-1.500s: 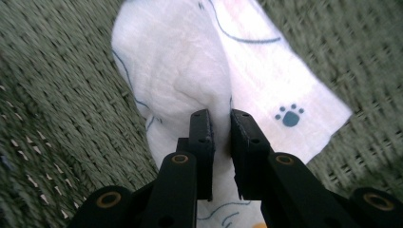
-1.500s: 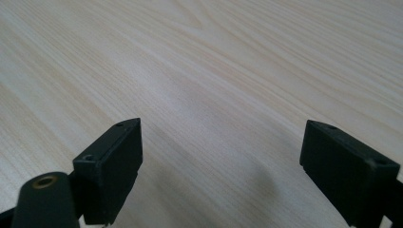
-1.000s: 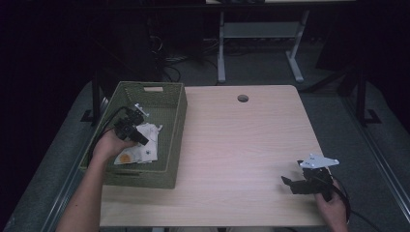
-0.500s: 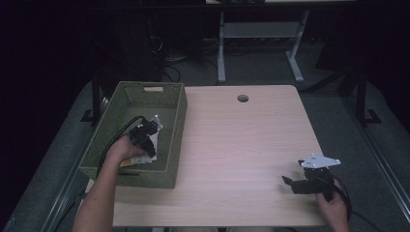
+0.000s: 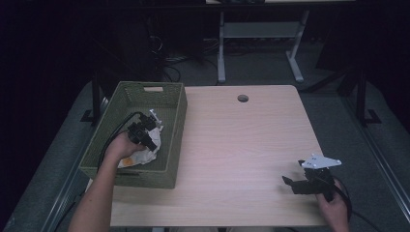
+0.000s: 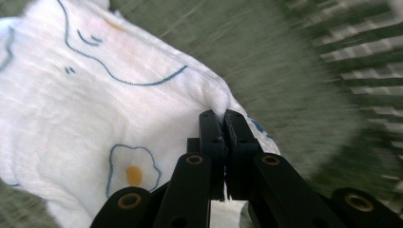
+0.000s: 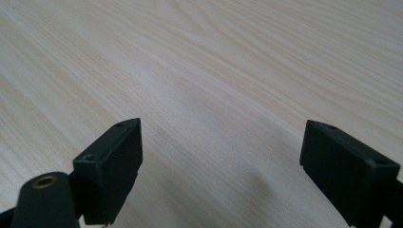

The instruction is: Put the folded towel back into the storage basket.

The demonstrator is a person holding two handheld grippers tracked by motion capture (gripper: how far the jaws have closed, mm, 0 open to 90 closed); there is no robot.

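A white cloth with blue line drawings and fried-egg prints lies crumpled in the green woven basket on the left of the table. My left gripper is down inside the basket. Its jaws have just been closing and now pinch a fold at the cloth's edge. In the high view the left gripper sits over the cloth, with a hand behind it. My right gripper rests low at the table's near right corner, open, with bare wood between its jaws.
The light wooden table has a round cable hole near its far edge. A table frame and cables stand in the dark beyond it. The basket's walls surround the left gripper closely.
The left hand has shifted a little to the right and nearer inside the basket, and its jaws have closed on the cloth. The right gripper has stayed where it was.
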